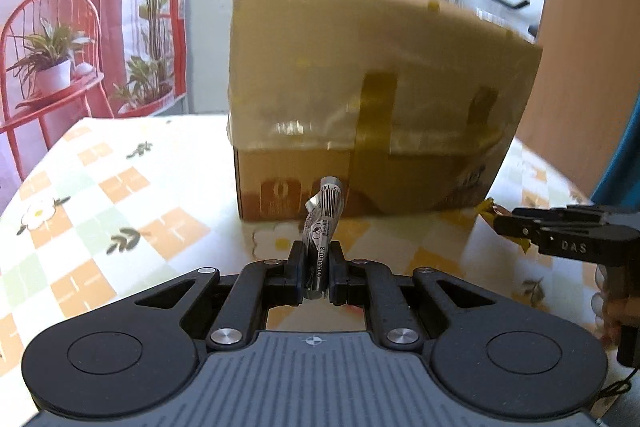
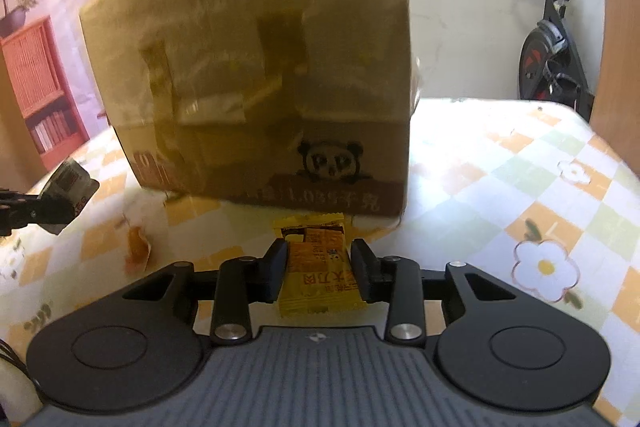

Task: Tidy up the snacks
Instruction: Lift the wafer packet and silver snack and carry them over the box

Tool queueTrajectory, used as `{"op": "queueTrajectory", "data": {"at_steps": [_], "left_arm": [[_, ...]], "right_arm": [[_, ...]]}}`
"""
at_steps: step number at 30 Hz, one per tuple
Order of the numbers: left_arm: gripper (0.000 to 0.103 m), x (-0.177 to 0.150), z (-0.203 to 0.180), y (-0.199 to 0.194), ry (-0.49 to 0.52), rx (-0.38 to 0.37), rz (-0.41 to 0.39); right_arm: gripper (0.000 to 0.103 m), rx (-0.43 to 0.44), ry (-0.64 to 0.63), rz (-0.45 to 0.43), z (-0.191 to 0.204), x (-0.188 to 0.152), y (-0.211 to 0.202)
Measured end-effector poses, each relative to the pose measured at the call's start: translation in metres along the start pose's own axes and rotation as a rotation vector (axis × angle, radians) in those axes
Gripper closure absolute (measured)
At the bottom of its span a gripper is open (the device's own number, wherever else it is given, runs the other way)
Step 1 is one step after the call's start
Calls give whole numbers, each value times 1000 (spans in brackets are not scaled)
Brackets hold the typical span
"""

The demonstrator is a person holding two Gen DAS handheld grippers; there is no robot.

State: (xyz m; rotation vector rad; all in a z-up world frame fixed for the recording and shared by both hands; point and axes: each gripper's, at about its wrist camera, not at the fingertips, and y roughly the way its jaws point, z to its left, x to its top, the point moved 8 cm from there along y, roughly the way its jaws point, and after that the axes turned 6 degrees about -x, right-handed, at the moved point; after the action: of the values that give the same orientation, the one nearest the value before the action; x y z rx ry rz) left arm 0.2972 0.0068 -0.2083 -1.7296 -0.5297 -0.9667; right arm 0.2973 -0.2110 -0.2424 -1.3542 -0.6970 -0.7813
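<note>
A taped cardboard box (image 1: pixel 372 99) stands on the checked tablecloth; it also fills the right wrist view (image 2: pixel 260 75). My left gripper (image 1: pixel 317 255) is shut on a silver barcode snack packet (image 1: pixel 324 223), held upright in front of the box. It also shows at the left edge of the right wrist view (image 2: pixel 70 187). My right gripper (image 2: pixel 320 251) is shut on a yellow-orange snack packet (image 2: pixel 316 267), held close to the box's lower edge. That gripper shows at the right of the left wrist view (image 1: pixel 500 223) with the packet's corner sticking out.
The table (image 2: pixel 520 167) has an orange, green and white checked cloth with flowers. A small orange wrapper (image 2: pixel 138 247) lies on it left of my right gripper. A red chair with plants (image 1: pixel 48 67) stands left; an exercise bike (image 2: pixel 548 55) stands behind at the right.
</note>
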Motion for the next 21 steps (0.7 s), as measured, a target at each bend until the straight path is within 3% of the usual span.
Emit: {"op": "queueTrajectory", "data": {"at_steps": [7, 14, 21], "left_arm": [[91, 41, -10, -19, 59, -20, -110], [91, 104, -24, -31, 114, -63, -231], [90, 157, -42, -15, 112, -116, -286]], "right_arm": [[66, 37, 26, -122, 5, 38, -44], [66, 89, -2, -288, 22, 97, -89], [66, 105, -64, -376, 35, 158, -97]]}}
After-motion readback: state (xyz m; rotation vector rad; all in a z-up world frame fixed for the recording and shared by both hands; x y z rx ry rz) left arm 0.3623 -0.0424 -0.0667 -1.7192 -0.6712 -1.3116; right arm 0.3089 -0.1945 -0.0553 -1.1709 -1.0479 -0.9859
